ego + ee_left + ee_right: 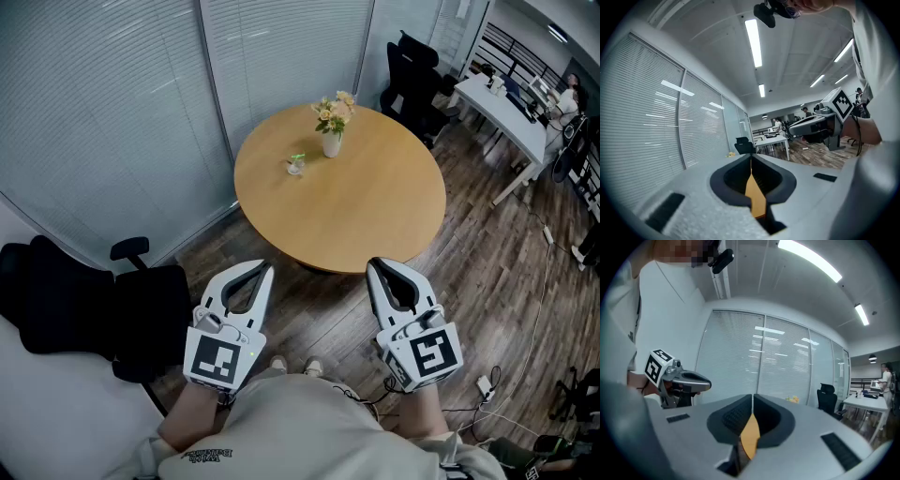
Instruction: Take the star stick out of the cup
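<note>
Holding the left gripper (263, 270) low and left of centre, we have its jaws pressed together on nothing. Above it, in the upper middle of the frame, the cup (295, 167) stands on the round wooden table (375, 216), well apart from both tongs, with the green star stick (298, 157) in it. Just right of the cup stands a vase of flowers (332, 131). Our right gripper (373, 266), low and right of centre, is likewise closed and empty.

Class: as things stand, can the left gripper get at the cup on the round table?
Probably not yet: the left gripper, jaws together, is short of the table; the cup sits far across, unobstructed.
</note>
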Demonstrator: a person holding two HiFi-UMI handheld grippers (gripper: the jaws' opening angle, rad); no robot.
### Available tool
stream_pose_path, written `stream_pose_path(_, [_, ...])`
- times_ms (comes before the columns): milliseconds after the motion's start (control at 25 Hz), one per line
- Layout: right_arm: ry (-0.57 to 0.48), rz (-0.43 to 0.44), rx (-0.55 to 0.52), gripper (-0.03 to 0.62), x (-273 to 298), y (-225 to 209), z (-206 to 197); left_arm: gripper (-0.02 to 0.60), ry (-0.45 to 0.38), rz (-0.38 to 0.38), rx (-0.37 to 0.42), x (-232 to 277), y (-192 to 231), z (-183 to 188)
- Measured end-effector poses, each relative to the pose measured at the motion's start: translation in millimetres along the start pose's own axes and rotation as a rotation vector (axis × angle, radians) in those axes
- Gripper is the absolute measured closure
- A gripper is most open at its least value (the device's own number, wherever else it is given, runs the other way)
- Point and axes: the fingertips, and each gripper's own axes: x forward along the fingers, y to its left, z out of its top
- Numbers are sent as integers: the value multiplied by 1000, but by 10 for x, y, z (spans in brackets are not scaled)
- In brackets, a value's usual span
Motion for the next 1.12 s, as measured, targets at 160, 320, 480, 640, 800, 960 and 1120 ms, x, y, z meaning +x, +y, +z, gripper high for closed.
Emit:
stream_pose_path(160, [-33,-6,47,559,-21,-58,18,558,6,5,-46,25,-47,48])
stream_pose_path(320, [-23,-3,28,559,-33,-87,9,558,-1,0,2,44,-55,36])
stream_pose_path(480, [-18,9,25,559,-52,-124,-11,558,1,11,-19,72,-100,66])
stream_pose_path(640, [-16,15,25,559,-80,-151,-57,558,-14,26,-58,66,-148,140])
stream_pose_path(800, [-13,27,24,559,-119,-198,-98,558,-10,31,-54,98,-226,165])
stream_pose_path(960, [-15,40,24,559,-170,-260,-137,558,-6,31,-54,152,-341,172])
stream_pose_path(1120, [-21,47,34,559,-249,-336,-176,558,6,36,-56,197,-461,176])
